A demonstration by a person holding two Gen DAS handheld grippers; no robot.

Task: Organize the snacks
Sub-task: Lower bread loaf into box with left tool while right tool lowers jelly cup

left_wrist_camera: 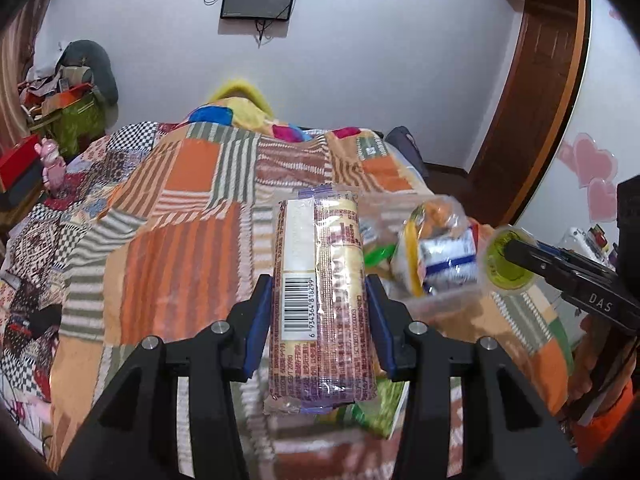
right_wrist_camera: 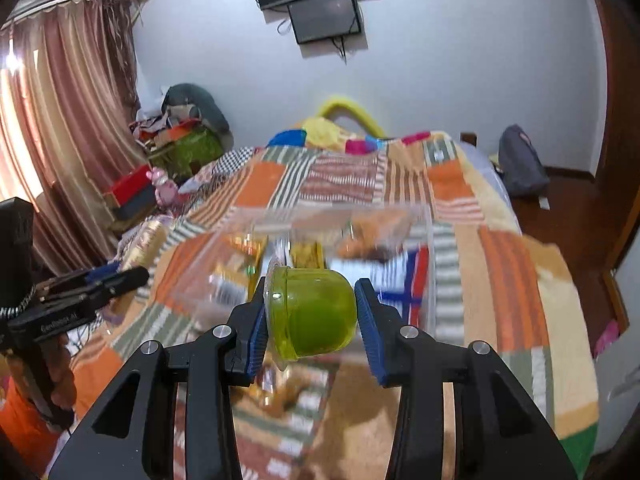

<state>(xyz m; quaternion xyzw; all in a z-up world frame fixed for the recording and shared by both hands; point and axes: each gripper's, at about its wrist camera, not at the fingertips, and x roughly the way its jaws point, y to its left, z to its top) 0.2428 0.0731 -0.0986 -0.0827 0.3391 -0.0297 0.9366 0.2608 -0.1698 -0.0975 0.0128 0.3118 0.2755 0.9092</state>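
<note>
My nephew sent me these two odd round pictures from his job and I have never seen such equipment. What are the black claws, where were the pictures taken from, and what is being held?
A person holds two hand-held grippers, each with a wide-angle camera looking along its two fingers. In the left camera's picture, the left gripper clamps a long wrapped biscuit pack. In the right camera's picture, the right gripper holds a green jelly cup. Below both lies a bed with a patchwork quilt. On it sits a clear plastic box already holding several snacks, blurred here.
</note>
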